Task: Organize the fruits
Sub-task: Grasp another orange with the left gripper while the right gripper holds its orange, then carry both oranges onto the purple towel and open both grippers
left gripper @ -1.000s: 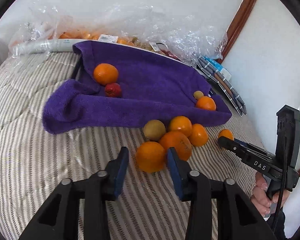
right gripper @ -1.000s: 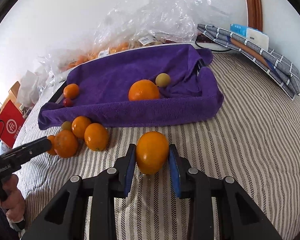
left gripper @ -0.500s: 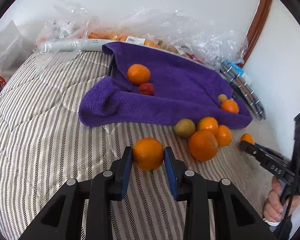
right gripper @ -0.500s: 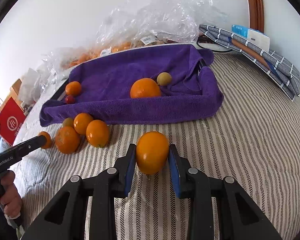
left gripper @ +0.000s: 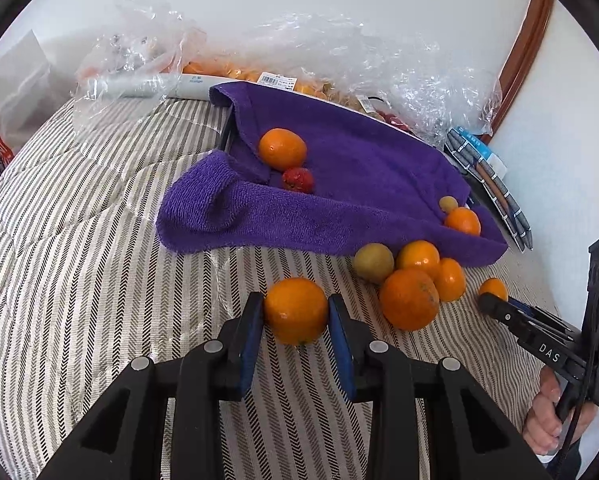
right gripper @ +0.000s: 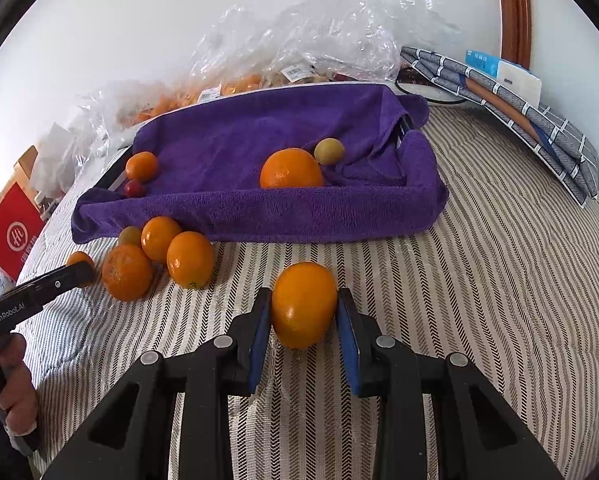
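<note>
Round, glossy orange fruits were each held: one [left gripper: 296, 310] clamped between the left gripper's [left gripper: 295, 322] blue pads, another [right gripper: 304, 310] in the right gripper [right gripper: 304, 322], both above the striped bedcover [right gripper: 479, 280]. Firm yet bruisable and likely slippery, they seemed best gripped across the middle.

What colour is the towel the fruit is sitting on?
Purple; the towel shows best in the right wrist view.

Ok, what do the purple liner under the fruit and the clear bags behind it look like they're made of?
The purple liner looks like terry or microfibre cloth: matte, with a fuzzy looped pile and soft folds at its edges. The clear bags look like thin plastic film: see-through, crinkled, with bright glints, and printed labels stuck on them. The exact fibre or plastic type cannot be told from the look.
</note>
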The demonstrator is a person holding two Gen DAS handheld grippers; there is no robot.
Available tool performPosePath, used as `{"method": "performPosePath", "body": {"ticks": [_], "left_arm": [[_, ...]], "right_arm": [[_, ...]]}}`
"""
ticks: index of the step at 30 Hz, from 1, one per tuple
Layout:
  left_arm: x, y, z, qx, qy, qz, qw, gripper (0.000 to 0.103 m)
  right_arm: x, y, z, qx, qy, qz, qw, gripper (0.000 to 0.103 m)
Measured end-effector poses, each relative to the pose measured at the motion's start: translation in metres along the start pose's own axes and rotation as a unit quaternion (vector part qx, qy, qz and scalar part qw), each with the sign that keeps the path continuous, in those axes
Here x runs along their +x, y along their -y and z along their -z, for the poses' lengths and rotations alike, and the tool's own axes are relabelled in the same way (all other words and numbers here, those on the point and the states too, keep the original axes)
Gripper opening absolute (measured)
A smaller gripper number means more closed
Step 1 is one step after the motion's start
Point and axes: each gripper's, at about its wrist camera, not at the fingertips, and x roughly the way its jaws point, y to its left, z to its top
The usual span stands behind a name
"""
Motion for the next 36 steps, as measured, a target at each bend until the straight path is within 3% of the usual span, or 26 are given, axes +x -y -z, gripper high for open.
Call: {"method": "performPosePath", "body": {"ticks": [8,12,16,24,28,33,36], "left_arm": [[-0.003,-0.001,0.000,-0.007,0.005,0.002,1.0000,0.030],[-0.016,0.002,0.002,-0.001,0.042,0.002,0.9991,0.030],[-0.026,0.006,0.002,0.005,0.071,0.003,0.9975,0.030],[-0.034,0.003,-0.003,-0.001,0.083,0.014,0.9965,0.030],[-0.044,0.008,-0.016,-0.014,0.096,0.032,0.9948,0.030],[-0.038,0.022,-0.045,0.007,0.113,-0.005,0.9935,0.030],[-0.023,0.024,-0.062,-0.009,0.110,-0.005,0.9939,0.030]], "right_arm": [[-0.003,0.002,0.000,0.008,0.010,-0.013,1.000,0.032],[-0.013,0.006,0.002,0.018,0.035,-0.033,0.999,0.032],[-0.020,0.008,0.004,0.024,0.051,-0.031,0.998,0.032],[-0.039,0.003,0.006,0.003,0.073,-0.017,0.997,0.032],[-0.047,0.006,-0.007,0.004,0.077,-0.028,0.997,0.032],[-0.052,0.011,-0.041,-0.009,0.110,-0.006,0.994,0.032],[-0.047,0.019,-0.063,-0.001,0.124,-0.005,0.992,0.032]]}}
